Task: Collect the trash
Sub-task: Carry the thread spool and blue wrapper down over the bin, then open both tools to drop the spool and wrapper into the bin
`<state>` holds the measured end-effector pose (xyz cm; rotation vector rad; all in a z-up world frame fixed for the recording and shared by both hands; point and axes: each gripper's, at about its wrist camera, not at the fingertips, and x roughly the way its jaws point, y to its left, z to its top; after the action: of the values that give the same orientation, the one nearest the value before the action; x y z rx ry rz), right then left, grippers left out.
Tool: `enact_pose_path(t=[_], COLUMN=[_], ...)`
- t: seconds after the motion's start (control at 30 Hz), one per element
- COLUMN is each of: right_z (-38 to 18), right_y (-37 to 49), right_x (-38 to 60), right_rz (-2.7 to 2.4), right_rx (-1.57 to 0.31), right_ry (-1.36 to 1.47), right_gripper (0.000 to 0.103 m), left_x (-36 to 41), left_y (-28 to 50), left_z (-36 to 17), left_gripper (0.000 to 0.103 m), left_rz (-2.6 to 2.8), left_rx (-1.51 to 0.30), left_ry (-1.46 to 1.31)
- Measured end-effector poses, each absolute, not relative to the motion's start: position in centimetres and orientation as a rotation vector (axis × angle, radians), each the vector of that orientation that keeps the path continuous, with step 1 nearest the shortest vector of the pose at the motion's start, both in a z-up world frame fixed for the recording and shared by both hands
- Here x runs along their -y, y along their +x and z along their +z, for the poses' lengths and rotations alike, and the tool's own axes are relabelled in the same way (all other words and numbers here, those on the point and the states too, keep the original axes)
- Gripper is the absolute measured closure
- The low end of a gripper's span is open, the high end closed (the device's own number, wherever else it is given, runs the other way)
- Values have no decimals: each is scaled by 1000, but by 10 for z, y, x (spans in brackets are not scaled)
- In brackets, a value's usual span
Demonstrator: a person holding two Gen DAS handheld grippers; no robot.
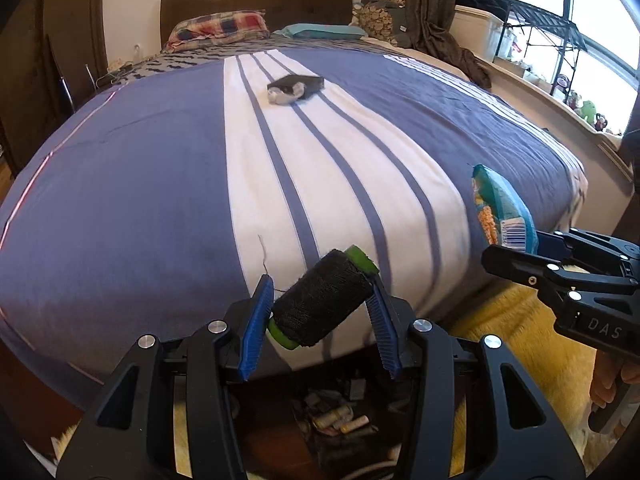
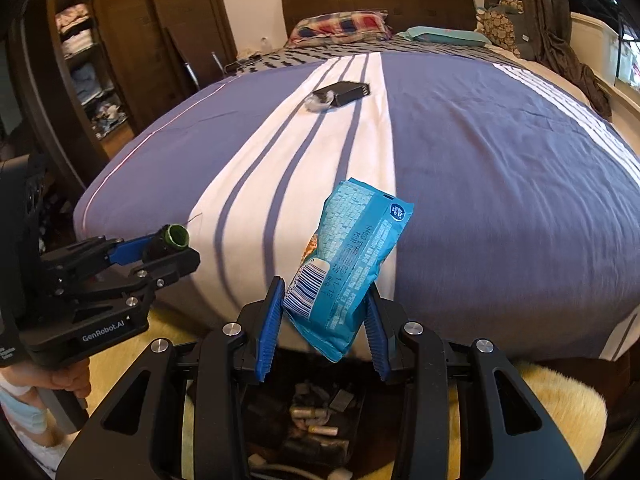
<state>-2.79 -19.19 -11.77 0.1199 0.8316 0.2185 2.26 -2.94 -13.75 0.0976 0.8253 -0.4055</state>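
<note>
My left gripper (image 1: 320, 308) is shut on a spool of black thread (image 1: 320, 300) with green ends, held across its blue pads above the foot of the bed. My right gripper (image 2: 324, 320) is shut on a blue snack packet (image 2: 352, 256) with a barcode, which sticks up between the pads. Each gripper shows in the other's view: the right gripper (image 1: 516, 246) with the packet (image 1: 500, 208) at the right, the left gripper (image 2: 160, 252) with the spool's green end (image 2: 174, 237) at the left. Below both grippers a dark bin (image 1: 340, 420) holds several bits of trash.
The bed (image 1: 140, 180) has a blue and white striped cover. A small black box (image 1: 300, 82) and a crumpled grey piece (image 1: 284, 96) lie far up on it. A yellow furry rug (image 2: 540, 400) lies on the floor. Wardrobe shelves (image 2: 84, 60) stand left.
</note>
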Motion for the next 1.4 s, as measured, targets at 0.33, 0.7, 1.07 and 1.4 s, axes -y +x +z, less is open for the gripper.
enact_pose_path(t=[0.33, 0.7, 1.07, 1.4], right_z=[-165, -228, -278, -290], right_y=[-59, -53, -31, -13], right_x=[179, 171, 162, 153], right_rz=[255, 271, 266, 271], right_rx=[-965, -1161, -1331, -1383], right_ry=[134, 176, 222, 205], right_gripper=[64, 64, 64, 59], left_x=[23, 21, 29, 35], left_y=[-17, -16, 0, -1], left_z=[-185, -257, -316, -334], left_gripper=[58, 58, 58, 57], left_rz=[-407, -413, -457, -478], left_rx=[-932, -1119, -1312, -1403], left_ry=[94, 93, 59, 30])
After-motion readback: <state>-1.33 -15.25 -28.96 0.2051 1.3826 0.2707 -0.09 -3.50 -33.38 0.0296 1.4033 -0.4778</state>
